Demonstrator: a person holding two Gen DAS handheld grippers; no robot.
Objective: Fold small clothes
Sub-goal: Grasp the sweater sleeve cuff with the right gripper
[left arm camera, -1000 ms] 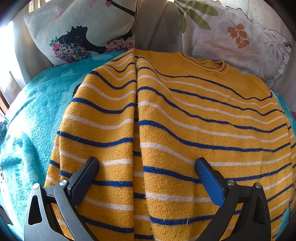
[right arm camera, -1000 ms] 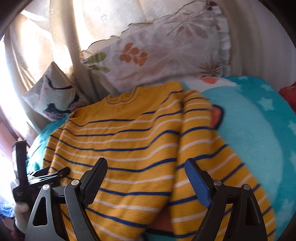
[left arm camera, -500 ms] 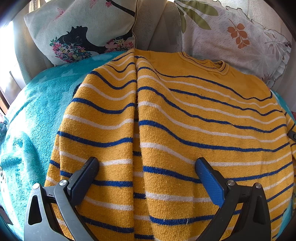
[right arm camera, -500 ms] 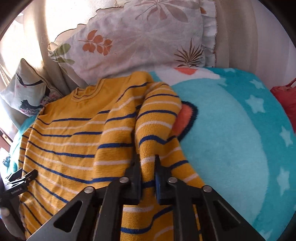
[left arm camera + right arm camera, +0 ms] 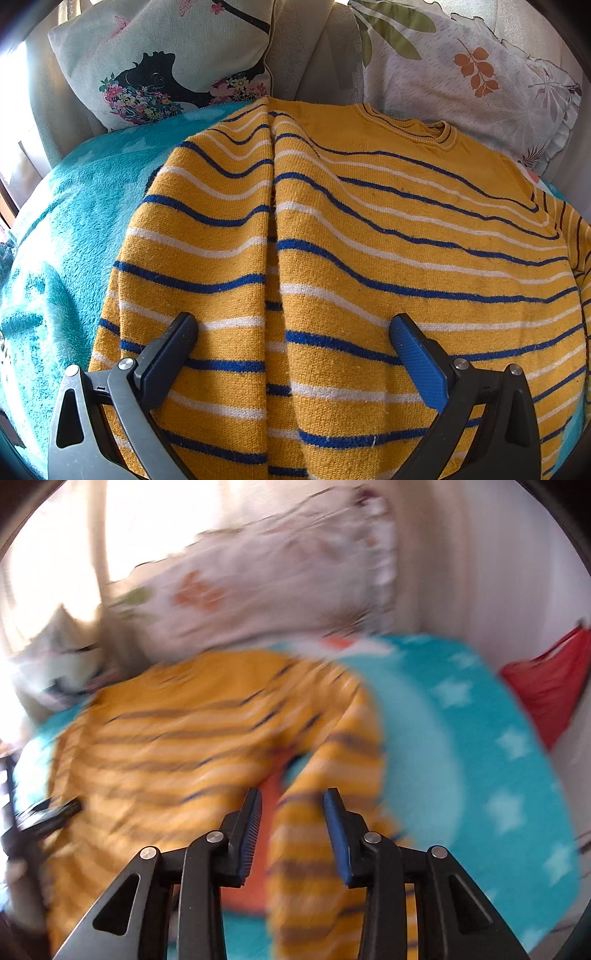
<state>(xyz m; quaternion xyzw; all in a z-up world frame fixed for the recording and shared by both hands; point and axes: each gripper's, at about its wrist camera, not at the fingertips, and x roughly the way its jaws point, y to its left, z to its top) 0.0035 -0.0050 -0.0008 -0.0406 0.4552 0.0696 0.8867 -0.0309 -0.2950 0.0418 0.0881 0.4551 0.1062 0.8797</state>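
A yellow sweater (image 5: 369, 240) with blue and white stripes lies flat on a teal blanket (image 5: 62, 240), its left sleeve folded over the body. My left gripper (image 5: 291, 347) is open and hovers over the sweater's lower part. In the blurred right wrist view the sweater (image 5: 166, 738) shows with its right sleeve (image 5: 332, 775) bent across the blanket (image 5: 461, 738). My right gripper (image 5: 291, 819) is partly open, the sleeve lying between its fingers without being pinched.
Two printed pillows (image 5: 166, 62) (image 5: 461, 74) lean against the back behind the collar. A red cloth (image 5: 546, 679) sits at the far right. The left gripper shows at the left edge of the right wrist view (image 5: 40, 816).
My right gripper had shut on the right sleeve half a second ago; now its jaws have parted and it has pulled back and up. The left gripper has not moved.
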